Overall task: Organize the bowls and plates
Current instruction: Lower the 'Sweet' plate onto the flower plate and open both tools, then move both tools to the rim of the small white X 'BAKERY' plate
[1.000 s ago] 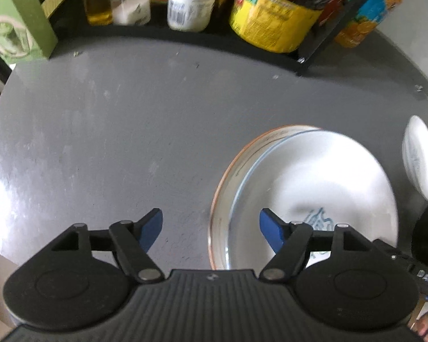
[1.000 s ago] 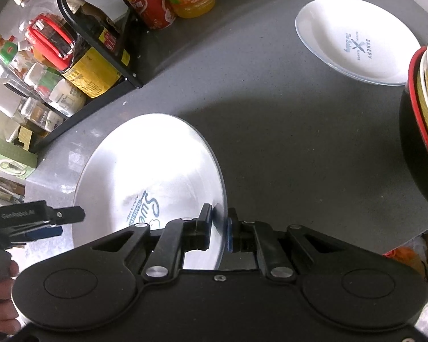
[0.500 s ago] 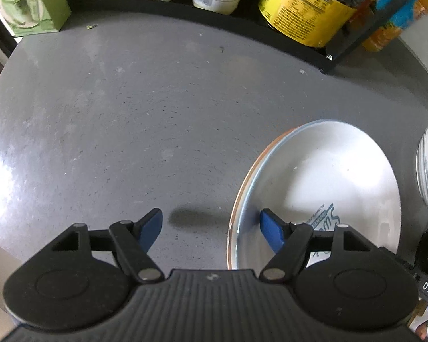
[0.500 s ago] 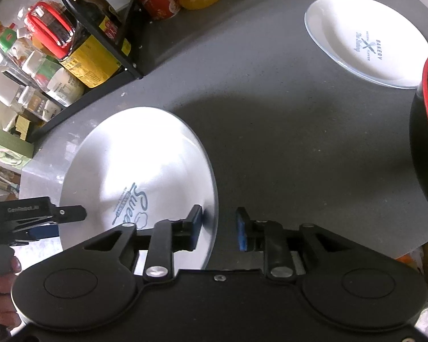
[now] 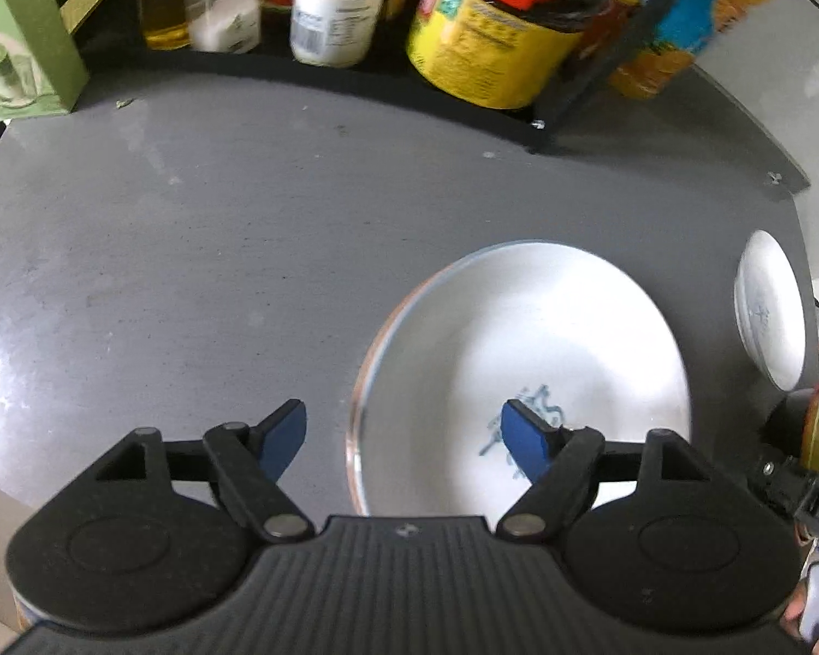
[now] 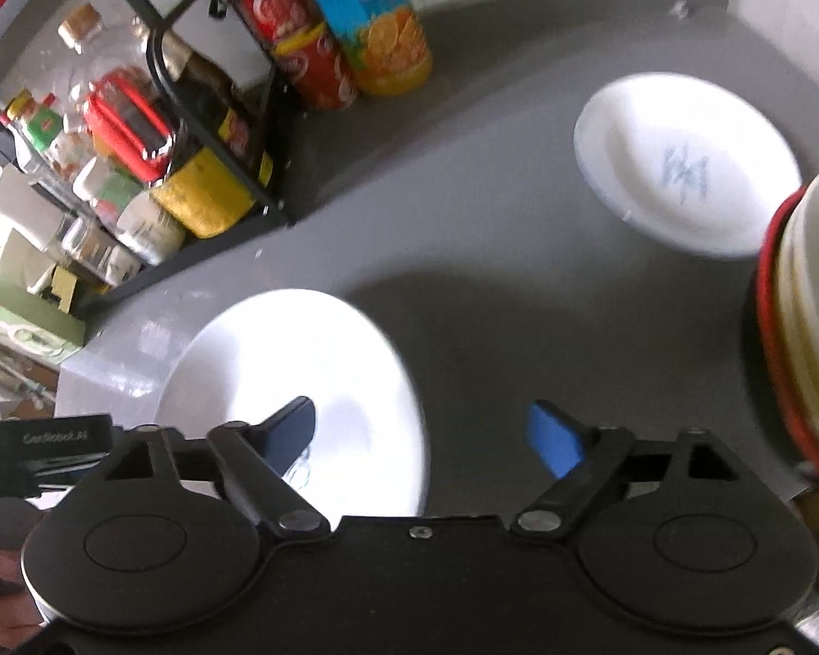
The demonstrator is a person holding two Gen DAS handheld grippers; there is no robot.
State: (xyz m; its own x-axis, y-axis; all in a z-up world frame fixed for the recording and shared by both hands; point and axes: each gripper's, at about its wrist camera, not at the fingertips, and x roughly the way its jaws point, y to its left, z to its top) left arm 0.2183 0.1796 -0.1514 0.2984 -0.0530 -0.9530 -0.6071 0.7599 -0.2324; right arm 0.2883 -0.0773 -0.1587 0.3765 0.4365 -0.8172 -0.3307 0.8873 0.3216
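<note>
Left gripper (image 5: 404, 436): fingers (image 5: 281, 434) spread wide, grasping nothing. Rim of large white plate (image 5: 518, 371) lying between them; right blue pad over the blue print at plate centre, left pad over bare tabletop (image 5: 191, 273). Contact between pad and plate: cannot tell.

Right gripper (image 6: 426, 436): fingers (image 6: 554, 445) released, wide apart, empty. Same large white plate (image 6: 300, 382) under the left finger, its right edge falling between the two; right finger over bare tabletop (image 6: 518, 300).

Plate flat on grey tabletop, orange-toned edge visible on its left side in left wrist view.

Ahead and right of right fingers: second, smaller white plate (image 6: 682, 164) with faint blue print, well apart from the large one. Far right edge: stacked bowls (image 6: 802, 316), red-rimmed outer, pale ones nested inside.

Ahead and left: black wire rack (image 6: 218, 125) with jars and bottles; red cans (image 6: 295, 38) and orange juice bottle (image 6: 371, 16) just beside it. Green box (image 5: 22, 38) far left in left wrist view.

Motion blur in right wrist view; print on plates unreadable.
</note>
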